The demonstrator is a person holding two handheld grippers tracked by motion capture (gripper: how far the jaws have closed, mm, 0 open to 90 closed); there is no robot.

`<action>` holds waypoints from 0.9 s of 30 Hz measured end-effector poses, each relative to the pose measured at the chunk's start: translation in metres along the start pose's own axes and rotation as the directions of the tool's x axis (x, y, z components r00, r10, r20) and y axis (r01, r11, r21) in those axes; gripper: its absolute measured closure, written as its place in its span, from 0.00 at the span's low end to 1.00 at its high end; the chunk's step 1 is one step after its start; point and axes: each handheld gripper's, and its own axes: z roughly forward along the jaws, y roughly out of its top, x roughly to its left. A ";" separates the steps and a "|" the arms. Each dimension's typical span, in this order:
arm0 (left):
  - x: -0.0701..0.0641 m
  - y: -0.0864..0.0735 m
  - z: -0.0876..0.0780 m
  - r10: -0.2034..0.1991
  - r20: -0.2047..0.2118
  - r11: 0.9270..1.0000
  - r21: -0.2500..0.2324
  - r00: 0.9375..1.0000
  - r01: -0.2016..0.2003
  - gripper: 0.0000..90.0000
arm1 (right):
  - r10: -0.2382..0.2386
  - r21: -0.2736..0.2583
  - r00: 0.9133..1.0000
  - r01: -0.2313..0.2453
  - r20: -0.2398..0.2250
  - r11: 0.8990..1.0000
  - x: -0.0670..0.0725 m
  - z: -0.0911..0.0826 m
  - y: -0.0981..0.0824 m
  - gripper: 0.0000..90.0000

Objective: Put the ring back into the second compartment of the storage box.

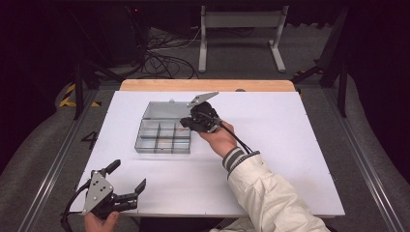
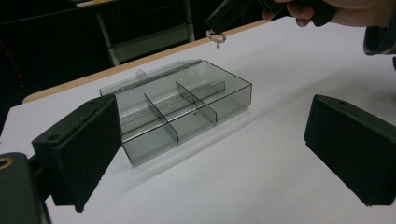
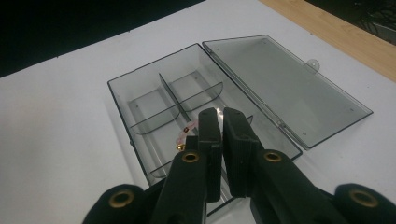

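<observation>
A clear grey compartment box (image 1: 161, 137) stands open mid-table, its lid (image 1: 164, 110) lying flat behind it. My right gripper (image 1: 183, 123) hovers over the box's right end, its jaws shut on a small pink and gold beaded charm. In the right gripper view the gripper (image 3: 221, 115) is above the box (image 3: 154, 98) and the charm (image 3: 183, 136) hangs beside its left jaw. In the left gripper view the charm (image 2: 216, 38) dangles from the far gripper's tip, behind the box (image 2: 187, 107). My left gripper (image 1: 129, 175) rests open near the front left edge, holding nothing, its jaws (image 2: 212, 121) wide apart.
A white sheet (image 1: 270, 145) covers the table, with a wooden strip (image 1: 208, 85) along the far edge. Beyond it stand a grey metal frame (image 1: 241, 29) and floor cables. The box's dividers (image 3: 170, 95) split it into several compartments.
</observation>
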 end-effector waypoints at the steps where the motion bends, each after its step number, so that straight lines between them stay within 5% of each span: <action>1: 0.000 0.000 0.000 0.004 -0.001 1.000 -0.002 1.000 -0.004 0.05 | 0.005 -0.004 1.000 -0.005 -0.001 1.000 0.000 0.001 0.000 0.96; 27: 0.000 0.001 0.002 0.007 0.011 1.000 -0.006 1.000 -0.007 0.05 | 0.004 -0.062 1.000 -0.003 0.022 0.998 0.003 0.042 -0.010 0.96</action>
